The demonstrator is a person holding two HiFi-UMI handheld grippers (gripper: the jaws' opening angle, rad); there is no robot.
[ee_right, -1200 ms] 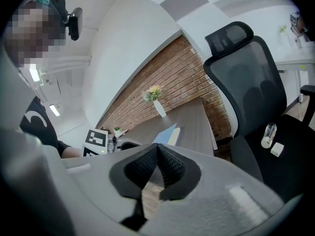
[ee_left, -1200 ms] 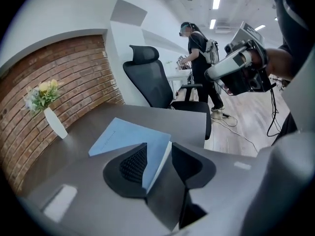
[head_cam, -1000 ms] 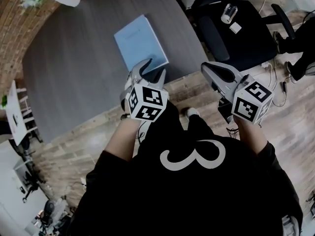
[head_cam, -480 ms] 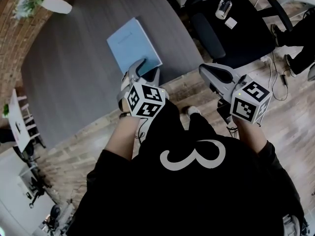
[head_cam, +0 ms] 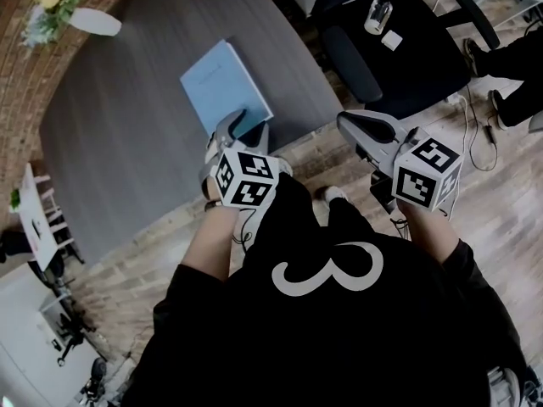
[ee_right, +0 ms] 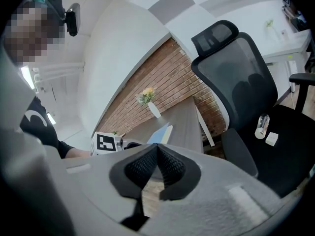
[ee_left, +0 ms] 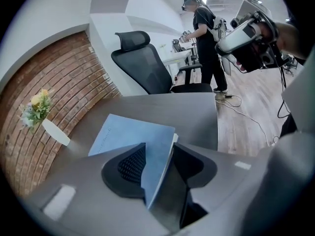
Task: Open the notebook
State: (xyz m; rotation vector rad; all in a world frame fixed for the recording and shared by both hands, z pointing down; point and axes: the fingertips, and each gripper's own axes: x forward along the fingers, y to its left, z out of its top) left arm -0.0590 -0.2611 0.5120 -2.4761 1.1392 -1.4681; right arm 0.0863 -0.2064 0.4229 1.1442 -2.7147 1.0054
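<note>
right gripper is held shut and empty, left gripper is spread wide, jaws just now closing in, round the near corner of the blue notebook, which is seen closed, seemingly ungripped, flat on the table.

Light-blue notebook, closed.
Flat on the grey table near its front edge, cover up, white page edges visible along one side; cover print too small to read.
</note>
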